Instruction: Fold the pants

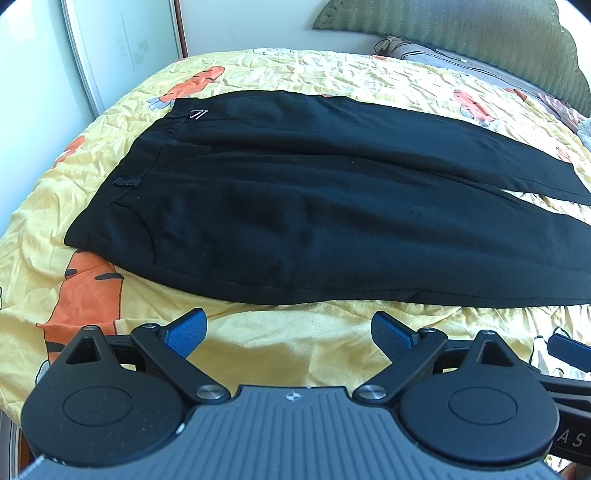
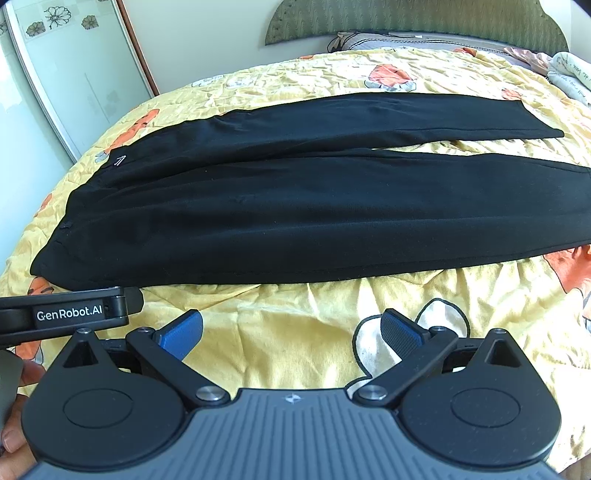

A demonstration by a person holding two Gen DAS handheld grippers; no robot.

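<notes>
Black pants (image 1: 314,206) lie flat across the bed (image 1: 295,350), legs slightly apart, ready for folding; left gripper (image 1: 289,328) and right gripper (image 2: 291,330) hover wide, empty.

I see the black pants (image 1: 295,206) as a matt, soft woven cloth that takes almost no shine. Under them the yellow printed bedspread (image 1: 295,347) is thin, crinkled cotton-like fabric. My left gripper (image 1: 289,332) has matt black plastic arms, ribbed blue pads (image 1: 186,334) that look rubbery, and bright metal pivot screws. My right gripper (image 2: 291,332) looks the same. The green headboard (image 2: 424,18) seems quilted and tufted, though it is blurred. The wardrobe door (image 2: 74,74) is glossy.
</notes>
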